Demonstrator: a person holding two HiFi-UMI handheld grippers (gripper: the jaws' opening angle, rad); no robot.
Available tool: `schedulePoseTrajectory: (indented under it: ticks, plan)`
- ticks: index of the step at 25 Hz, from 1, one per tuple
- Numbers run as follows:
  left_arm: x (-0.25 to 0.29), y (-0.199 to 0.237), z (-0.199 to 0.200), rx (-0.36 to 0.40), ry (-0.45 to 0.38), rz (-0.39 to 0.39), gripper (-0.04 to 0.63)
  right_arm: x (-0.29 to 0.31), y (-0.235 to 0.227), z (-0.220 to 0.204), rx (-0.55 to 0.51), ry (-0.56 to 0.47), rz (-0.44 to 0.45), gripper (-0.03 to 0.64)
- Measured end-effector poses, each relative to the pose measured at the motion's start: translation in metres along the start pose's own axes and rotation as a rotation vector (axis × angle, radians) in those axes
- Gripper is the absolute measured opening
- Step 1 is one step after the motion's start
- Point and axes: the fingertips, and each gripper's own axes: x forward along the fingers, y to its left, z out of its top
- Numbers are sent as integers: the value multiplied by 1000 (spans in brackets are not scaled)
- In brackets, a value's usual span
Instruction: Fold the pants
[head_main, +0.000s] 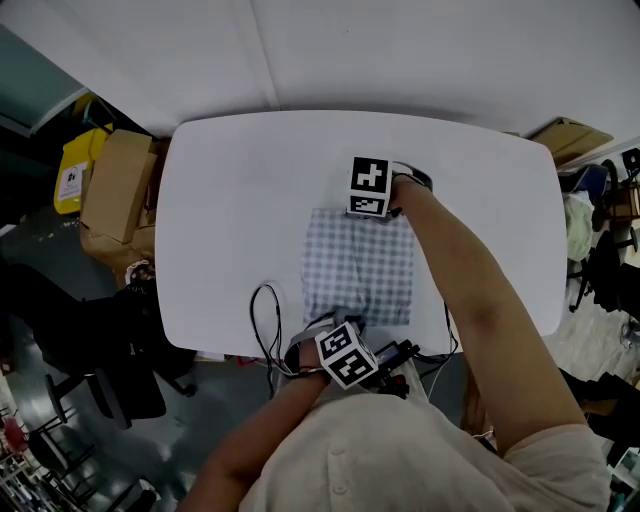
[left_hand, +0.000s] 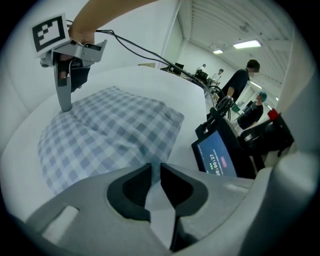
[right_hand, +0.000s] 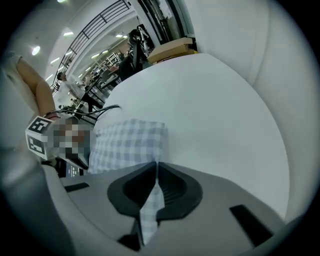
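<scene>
Soft checked pants (head_main: 360, 265), folded rectangular on a smooth white table (head_main: 230, 200); left gripper (left_hand: 155, 170) and right gripper (right_hand: 156, 167) each pinch an edge.

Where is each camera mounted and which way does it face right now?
Head view: on the person's head, looking steeply down at table and checked pants; both arms, left gripper, right gripper show.
Left gripper view: rides it, faces across the pants toward the right gripper.
Right gripper view: rides it, faces back toward the left gripper.
All share the pants.
</scene>
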Motion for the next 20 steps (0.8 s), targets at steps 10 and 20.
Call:
schedulePoseTrajectory:
  ticks: [10,20]
  plan:
    - [-24,-9,6,-13,-52,-60,106,-25,0,-3,61,-88,-2,161]
    - [-13,-25,56,56,-102,-85,112,-33,4,-74,113,-44,-51,133]
